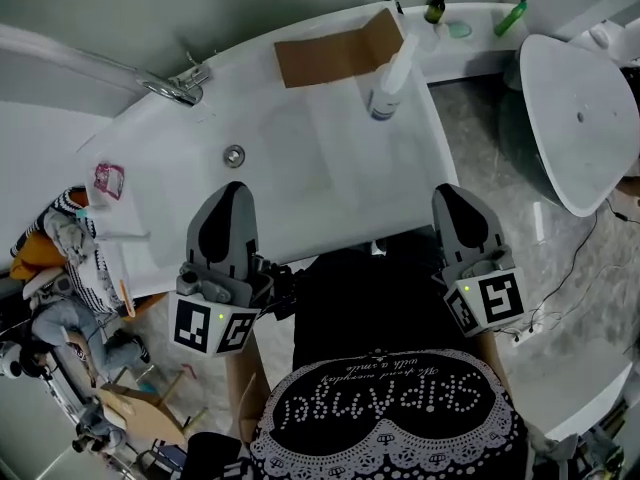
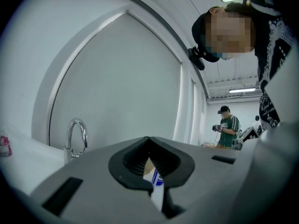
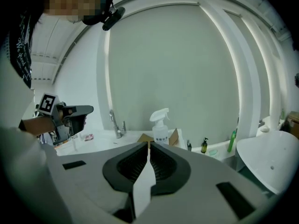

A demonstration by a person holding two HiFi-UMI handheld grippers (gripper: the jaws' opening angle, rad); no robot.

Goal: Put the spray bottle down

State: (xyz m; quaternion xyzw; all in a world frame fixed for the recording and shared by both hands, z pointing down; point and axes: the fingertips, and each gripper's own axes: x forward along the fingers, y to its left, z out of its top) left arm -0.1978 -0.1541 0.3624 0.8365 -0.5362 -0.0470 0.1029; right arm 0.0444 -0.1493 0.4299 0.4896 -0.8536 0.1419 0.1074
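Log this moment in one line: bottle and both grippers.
spray bottle: upright on counter beside cardboard | left gripper: shut, empty | right gripper: shut, empty | both: apart from bottle

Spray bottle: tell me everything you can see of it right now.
The spray bottle looks like translucent white plastic, with a white trigger head and a label printed in blue. It stands upright on the white counter, beside a brown cardboard piece; whether the two touch is unclear. Nothing else touches it: the left tool and right tool are both shut and empty at the counter's near edge.
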